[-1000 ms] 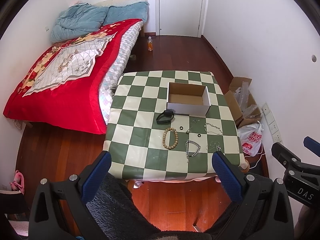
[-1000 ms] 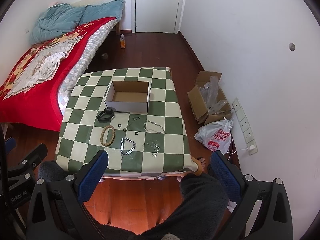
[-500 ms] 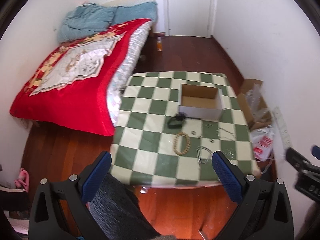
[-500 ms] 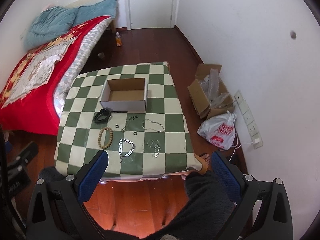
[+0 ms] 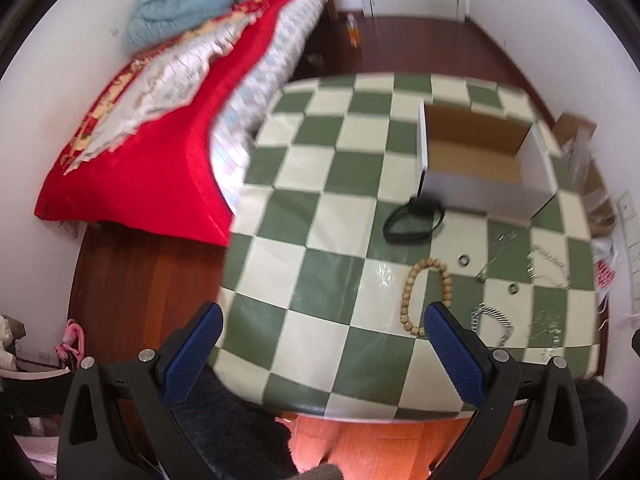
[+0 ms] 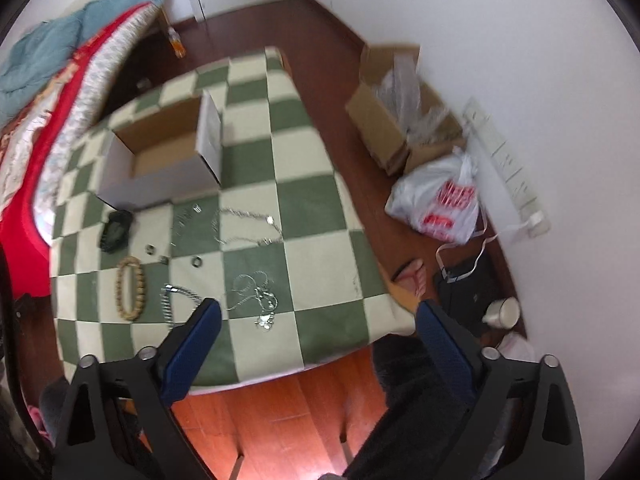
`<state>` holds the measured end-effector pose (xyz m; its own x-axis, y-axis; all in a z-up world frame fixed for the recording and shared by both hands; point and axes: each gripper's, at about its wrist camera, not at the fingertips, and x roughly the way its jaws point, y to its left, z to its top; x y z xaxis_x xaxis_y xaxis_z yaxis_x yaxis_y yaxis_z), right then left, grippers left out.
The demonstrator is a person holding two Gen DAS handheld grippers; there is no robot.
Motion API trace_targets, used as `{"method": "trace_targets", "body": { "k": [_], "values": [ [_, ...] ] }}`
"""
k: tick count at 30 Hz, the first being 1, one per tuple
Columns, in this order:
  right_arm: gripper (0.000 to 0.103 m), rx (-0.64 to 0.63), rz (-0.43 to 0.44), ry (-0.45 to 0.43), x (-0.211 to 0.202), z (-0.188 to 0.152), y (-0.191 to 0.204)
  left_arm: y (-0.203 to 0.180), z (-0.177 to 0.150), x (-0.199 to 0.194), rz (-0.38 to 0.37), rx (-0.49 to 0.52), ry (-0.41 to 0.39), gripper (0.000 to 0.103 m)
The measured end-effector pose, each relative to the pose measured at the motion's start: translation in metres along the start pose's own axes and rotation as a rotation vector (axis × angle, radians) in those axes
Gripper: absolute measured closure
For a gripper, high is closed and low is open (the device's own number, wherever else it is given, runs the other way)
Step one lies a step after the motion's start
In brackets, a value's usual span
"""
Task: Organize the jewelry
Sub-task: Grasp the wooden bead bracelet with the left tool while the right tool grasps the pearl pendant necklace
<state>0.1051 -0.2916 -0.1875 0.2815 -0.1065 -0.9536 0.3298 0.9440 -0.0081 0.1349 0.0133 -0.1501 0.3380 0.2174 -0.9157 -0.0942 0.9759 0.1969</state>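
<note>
Jewelry lies on a green-and-cream checkered table in front of an open cardboard box. A black band sits by the box, a wooden bead bracelet nearer me. Silver chains and small dark rings are spread to the right. My left gripper is open above the table's near edge, left of the beads. My right gripper is open over the near right corner, holding nothing.
A bed with a red cover stands left of the table. On the wooden floor at right are a cardboard box, a white plastic bag, a power strip and a cup. A person's dark-clad legs show below.
Both grippers have dropped and come closer to the table, so it fills more of each view. The left view swung left, the right view swung right. Both stay open.
</note>
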Motion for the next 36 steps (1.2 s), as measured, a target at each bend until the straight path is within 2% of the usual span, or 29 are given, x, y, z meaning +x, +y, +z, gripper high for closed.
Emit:
{"method": "trace_targets", "body": {
  "k": [1,6,11,13,14,19,22,24,26,28,29,31,32,33,35,36],
  "values": [
    [0.013,0.006,-0.006,0.019,0.011,0.000,-0.001,-0.004,0.000,0.014,-0.001,0.009,0.029,0.000],
    [0.019,0.028,0.033,0.147,0.078,-0.007,0.004,-0.025,0.000,0.064,-0.031,0.040,0.142,0.001],
    [0.022,-0.002,0.044,0.198,0.114,-0.015,0.022,-0.036,-0.001,0.099,-0.073,0.049,0.205,0.001],
    [0.023,-0.020,0.039,0.206,0.122,-0.016,0.030,-0.042,-0.002,0.108,-0.089,0.055,0.228,0.007],
    [0.024,-0.026,0.044,0.210,0.125,-0.017,0.034,-0.044,-0.002,0.111,-0.099,0.054,0.239,0.013],
    [0.031,-0.055,0.029,0.229,0.139,-0.017,0.049,-0.057,-0.001,0.123,-0.099,0.066,0.255,0.015],
    [0.032,-0.068,0.015,0.208,0.139,-0.015,0.053,-0.061,-0.001,0.127,-0.103,0.071,0.260,0.015],
    [0.032,-0.070,0.015,0.205,0.139,-0.015,0.053,-0.062,0.000,0.129,-0.110,0.073,0.265,0.022],
    [0.033,-0.074,0.015,0.200,0.139,-0.016,0.055,-0.061,0.002,0.130,-0.120,0.063,0.260,0.023],
    [0.033,-0.080,0.015,0.196,0.139,-0.016,0.056,-0.060,0.004,0.130,-0.134,0.058,0.253,0.028],
    [0.033,-0.081,0.015,0.195,0.139,-0.016,0.058,-0.059,0.007,0.131,-0.140,0.056,0.248,0.034],
    [0.036,-0.093,0.018,0.188,0.138,-0.017,0.060,-0.057,0.011,0.131,-0.166,0.047,0.237,0.048],
    [0.037,-0.100,0.020,0.183,0.137,-0.018,0.061,-0.055,0.010,0.130,-0.177,0.045,0.233,0.062],
    [0.042,-0.110,0.022,0.177,0.136,-0.018,0.062,-0.055,0.011,0.129,-0.182,0.045,0.231,0.078],
    [0.058,-0.138,0.027,0.166,0.132,-0.020,0.069,-0.056,0.010,0.126,-0.171,0.057,0.234,0.091],
    [0.078,-0.152,0.025,0.160,0.129,-0.021,0.073,-0.056,0.009,0.125,-0.161,0.064,0.235,0.091]
  ]
}}
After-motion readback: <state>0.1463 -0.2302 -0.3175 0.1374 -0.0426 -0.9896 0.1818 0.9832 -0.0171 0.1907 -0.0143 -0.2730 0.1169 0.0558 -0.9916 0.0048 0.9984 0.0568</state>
